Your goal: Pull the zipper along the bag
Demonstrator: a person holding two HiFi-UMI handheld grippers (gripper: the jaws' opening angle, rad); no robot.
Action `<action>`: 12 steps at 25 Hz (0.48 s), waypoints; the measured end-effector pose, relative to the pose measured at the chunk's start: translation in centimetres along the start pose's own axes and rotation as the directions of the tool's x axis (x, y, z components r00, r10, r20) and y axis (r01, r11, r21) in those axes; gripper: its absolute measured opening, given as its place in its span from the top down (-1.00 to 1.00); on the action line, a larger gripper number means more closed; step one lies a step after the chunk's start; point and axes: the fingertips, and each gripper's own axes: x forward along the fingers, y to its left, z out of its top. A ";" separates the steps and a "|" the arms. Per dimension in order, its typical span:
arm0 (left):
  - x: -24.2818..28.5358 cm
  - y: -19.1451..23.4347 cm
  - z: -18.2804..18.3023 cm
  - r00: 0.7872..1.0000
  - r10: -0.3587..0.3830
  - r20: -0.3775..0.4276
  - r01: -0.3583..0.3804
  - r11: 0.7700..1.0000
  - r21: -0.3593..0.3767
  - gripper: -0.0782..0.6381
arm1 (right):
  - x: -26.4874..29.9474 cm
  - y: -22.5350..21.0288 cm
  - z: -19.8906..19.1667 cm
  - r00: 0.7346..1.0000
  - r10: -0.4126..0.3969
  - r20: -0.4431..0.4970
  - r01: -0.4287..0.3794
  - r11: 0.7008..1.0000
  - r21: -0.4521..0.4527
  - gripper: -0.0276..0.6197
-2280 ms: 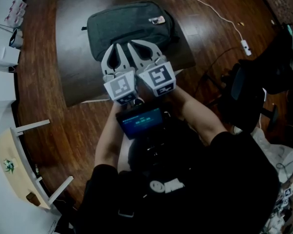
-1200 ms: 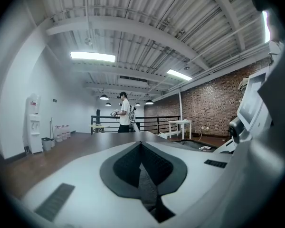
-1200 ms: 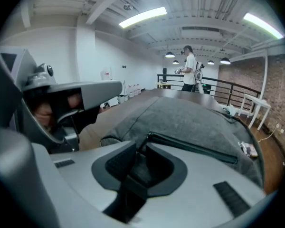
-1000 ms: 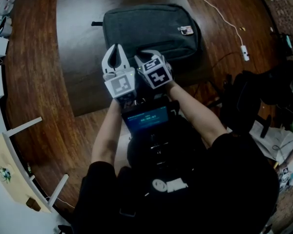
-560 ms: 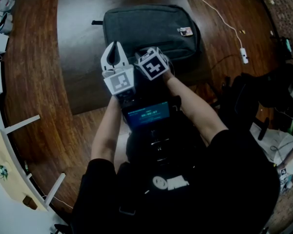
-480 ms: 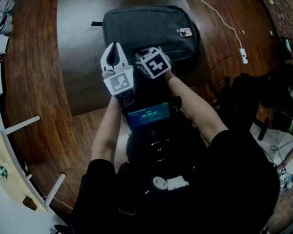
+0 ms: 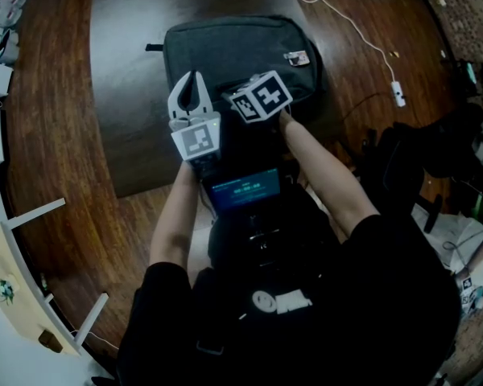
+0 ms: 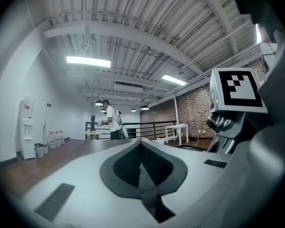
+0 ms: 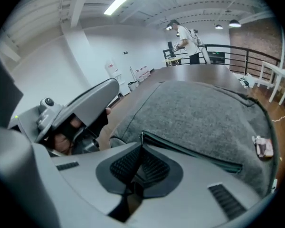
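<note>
The right gripper (image 9: 141, 145) is clenched on the zipper pull (image 9: 141, 136) at one end of the zipper track (image 9: 194, 155) on the grey bag (image 7: 225, 51), which lies flat on the table (image 7: 129, 95). The left gripper (image 8: 141, 148) is closed on nothing. Draw the pull straight along the track, keeping it low, and brace the bag if the fabric bunches.

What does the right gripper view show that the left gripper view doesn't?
Only right: the gray bag, its zipper partly open, and the right gripper shut on the zipper pull. Only left: the left gripper shut on nothing, aimed at the room, no bag. Both: a distant person in the background.
</note>
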 end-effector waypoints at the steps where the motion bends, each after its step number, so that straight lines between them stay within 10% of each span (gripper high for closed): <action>1: 0.2 -0.2 -0.1 1.000 -0.008 0.002 0.008 1.000 0.007 0.77 | -0.1 0.0 0.0 1.000 0.009 0.002 -0.009 1.000 0.007 0.86; 12: 0.3 -1.1 -1.2 0.999 -0.039 -0.018 0.040 0.998 0.054 0.77 | -0.5 0.2 1.2 0.992 0.105 0.070 -0.111 0.991 0.079 0.86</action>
